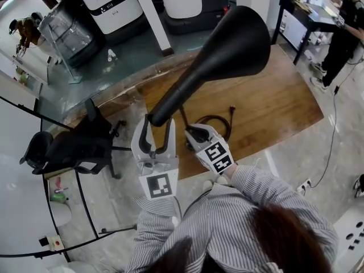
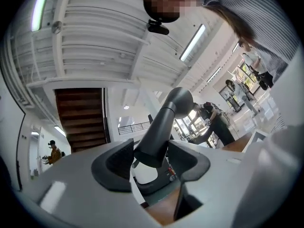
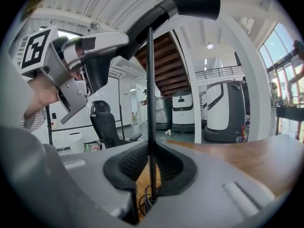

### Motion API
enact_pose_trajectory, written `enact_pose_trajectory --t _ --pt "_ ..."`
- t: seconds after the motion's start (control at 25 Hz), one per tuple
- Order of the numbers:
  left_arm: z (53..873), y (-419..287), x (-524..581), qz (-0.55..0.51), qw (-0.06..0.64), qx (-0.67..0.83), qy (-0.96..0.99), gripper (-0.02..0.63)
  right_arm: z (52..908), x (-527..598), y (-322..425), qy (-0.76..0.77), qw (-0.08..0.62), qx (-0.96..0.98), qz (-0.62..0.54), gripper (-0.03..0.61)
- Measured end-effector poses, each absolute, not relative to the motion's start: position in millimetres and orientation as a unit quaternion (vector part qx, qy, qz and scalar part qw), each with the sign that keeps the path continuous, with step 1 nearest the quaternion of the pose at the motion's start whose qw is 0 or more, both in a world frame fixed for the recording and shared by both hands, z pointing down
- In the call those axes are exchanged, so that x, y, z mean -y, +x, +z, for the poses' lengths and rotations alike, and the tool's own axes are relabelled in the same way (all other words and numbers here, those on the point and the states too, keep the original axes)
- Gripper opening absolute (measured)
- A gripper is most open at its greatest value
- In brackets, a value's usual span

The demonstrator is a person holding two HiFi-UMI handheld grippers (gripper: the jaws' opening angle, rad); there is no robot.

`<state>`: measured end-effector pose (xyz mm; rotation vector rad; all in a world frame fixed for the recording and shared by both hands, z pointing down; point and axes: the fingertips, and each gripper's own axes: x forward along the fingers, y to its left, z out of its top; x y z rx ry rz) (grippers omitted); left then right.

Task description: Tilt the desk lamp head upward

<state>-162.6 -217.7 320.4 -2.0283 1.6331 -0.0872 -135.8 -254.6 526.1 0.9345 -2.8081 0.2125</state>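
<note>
Black office chair (image 1: 74,147) near the wooden desk (image 1: 278,107), white machines (image 1: 111,7) standing beyond it on the grey floor (image 1: 296,164), a person (image 1: 348,30) standing at a dark side table (image 1: 310,16), brown staircase (image 3: 164,56) in the background

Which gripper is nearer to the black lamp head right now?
Left. The left gripper straddles the narrow end of the lamp head; the right gripper is clamped on the thin stem below it.

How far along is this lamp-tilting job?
Done: the right gripper clamps the thin stem. In hand: the left gripper straddles the lamp head at its narrow end; a firm grip is unclear. Left: swinging the head upward.
</note>
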Motion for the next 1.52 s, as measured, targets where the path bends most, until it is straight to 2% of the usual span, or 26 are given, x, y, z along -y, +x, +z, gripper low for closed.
enact_pose_trajectory --t 0.6,1.52 --pt "327 -167 223 0.087 0.184 -0.604 -0.770 0.222 528 254 -136 0.323 0.082 0.940 0.079 0.048" --pt "336 -167 228 0.154 0.109 -0.595 -0.782 0.225 526 256 -135 0.344 0.073 0.933 0.077 0.048"
